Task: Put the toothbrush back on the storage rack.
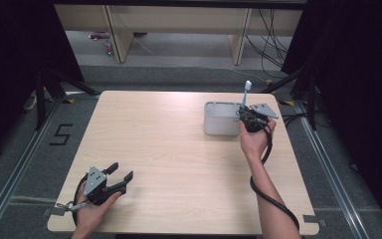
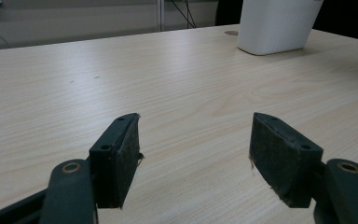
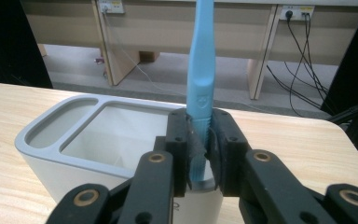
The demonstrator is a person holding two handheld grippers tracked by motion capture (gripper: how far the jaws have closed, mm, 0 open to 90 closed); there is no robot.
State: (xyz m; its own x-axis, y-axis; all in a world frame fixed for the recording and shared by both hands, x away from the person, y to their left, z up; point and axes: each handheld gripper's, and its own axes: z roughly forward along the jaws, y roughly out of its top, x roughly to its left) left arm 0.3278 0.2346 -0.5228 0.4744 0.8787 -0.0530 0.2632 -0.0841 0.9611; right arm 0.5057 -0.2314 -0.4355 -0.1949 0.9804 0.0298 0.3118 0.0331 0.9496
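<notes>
While the left gripper (image 1: pixel 122 173) rests wide apart, the right gripper (image 3: pixel 204 144) clamps an upright light-blue plastic toothbrush (image 3: pixel 200 88) over the white two-compartment plastic holder (image 3: pixel 70 135).

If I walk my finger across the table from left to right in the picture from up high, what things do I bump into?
Left gripper, open, resting near the table's front left corner → white holder with compartments → right gripper, its fingers shut on a blue toothbrush standing upright at the holder's right end.
</notes>
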